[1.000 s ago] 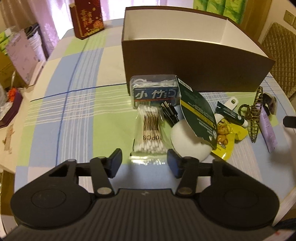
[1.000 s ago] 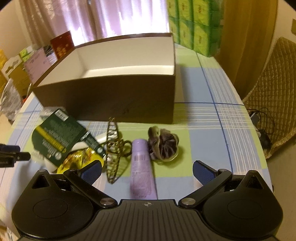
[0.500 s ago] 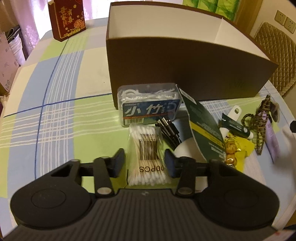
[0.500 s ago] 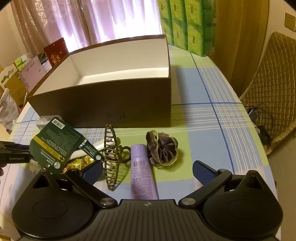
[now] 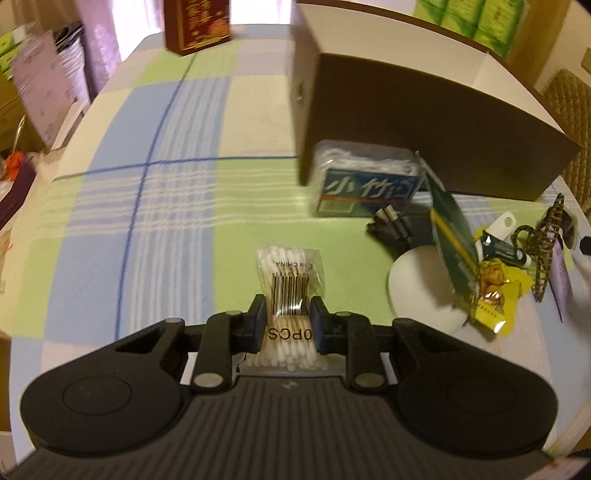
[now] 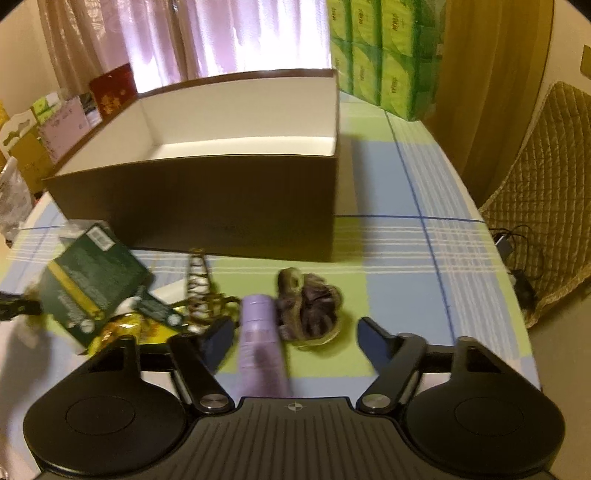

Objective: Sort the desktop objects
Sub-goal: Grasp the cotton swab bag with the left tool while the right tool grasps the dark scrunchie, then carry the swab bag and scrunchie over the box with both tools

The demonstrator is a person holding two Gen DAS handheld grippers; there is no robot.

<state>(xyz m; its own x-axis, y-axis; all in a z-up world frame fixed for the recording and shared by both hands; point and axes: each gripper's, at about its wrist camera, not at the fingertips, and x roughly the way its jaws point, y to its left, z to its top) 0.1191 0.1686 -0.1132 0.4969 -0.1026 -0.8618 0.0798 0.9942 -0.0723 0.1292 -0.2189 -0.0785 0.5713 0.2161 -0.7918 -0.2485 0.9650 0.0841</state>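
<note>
My left gripper [image 5: 286, 317] is closing, and its pads pinch the waist of a clear cotton swab pack [image 5: 290, 273] over the checked tablecloth. In the right wrist view my right gripper [image 6: 295, 339] is closing too. A purple tube [image 6: 260, 332] and a brown scrunchie [image 6: 310, 306] lie between its fingers, and neither pad presses on them. A big brown box [image 6: 207, 206] with a white inside stands open behind the pile. Beside the tube lie a hair claw [image 6: 201, 291], a green packet [image 6: 88, 277] and yellow wrappers.
A blue floss-pick box [image 5: 365, 188], black clips, a white round pad [image 5: 417, 295] and a yellow packet [image 5: 495, 295] lie right of the swab pack. A red box [image 5: 199, 26] stands at the far edge. Green cartons [image 6: 388, 55] and a quilted chair [image 6: 546, 184] are on the right.
My left gripper came down over the swab pack, shut on it, and now holds it left of the pile. My right gripper's jaws narrowed around the tube and scrunchie.
</note>
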